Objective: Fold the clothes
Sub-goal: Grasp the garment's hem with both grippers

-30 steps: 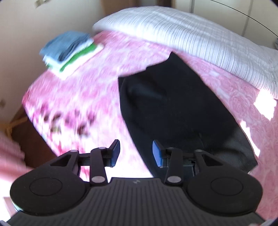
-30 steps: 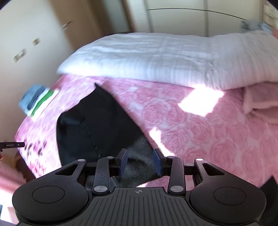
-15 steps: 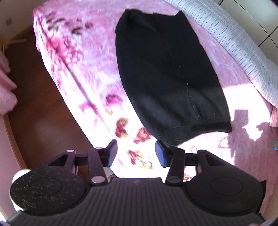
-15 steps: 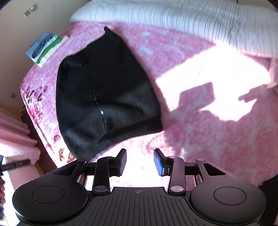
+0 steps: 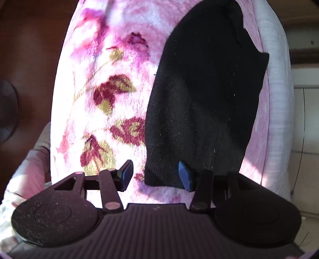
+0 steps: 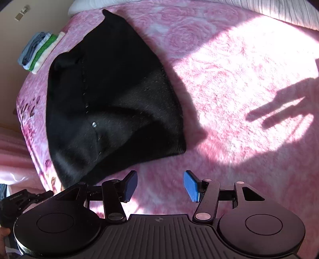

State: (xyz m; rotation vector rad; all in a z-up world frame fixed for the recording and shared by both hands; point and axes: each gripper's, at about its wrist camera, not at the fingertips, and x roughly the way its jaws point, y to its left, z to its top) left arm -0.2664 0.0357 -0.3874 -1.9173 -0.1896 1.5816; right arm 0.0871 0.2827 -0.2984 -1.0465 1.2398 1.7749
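A black knit garment point(image 6: 111, 103) lies spread flat on the pink bedspread point(image 6: 229, 83); it also shows in the left wrist view point(image 5: 203, 99). My left gripper point(image 5: 155, 175) is open, low over the bed, its jaws on either side of the garment's near left hem corner. My right gripper point(image 6: 160, 186) is open and empty, above the pink bedspread just beyond the garment's near right corner. Small buttons run down the garment's middle.
A stack of folded clothes point(image 6: 39, 51) in blue, green and white sits at the bed's far left corner. A white striped pillow point(image 6: 289, 12) lies along the far side. The bed's left edge point(image 5: 55, 99) drops to a dark wooden floor.
Both grippers have moved down and closer to the garment's near hem. The left gripper now reaches the hem corner; the right gripper has come nearer the other corner.
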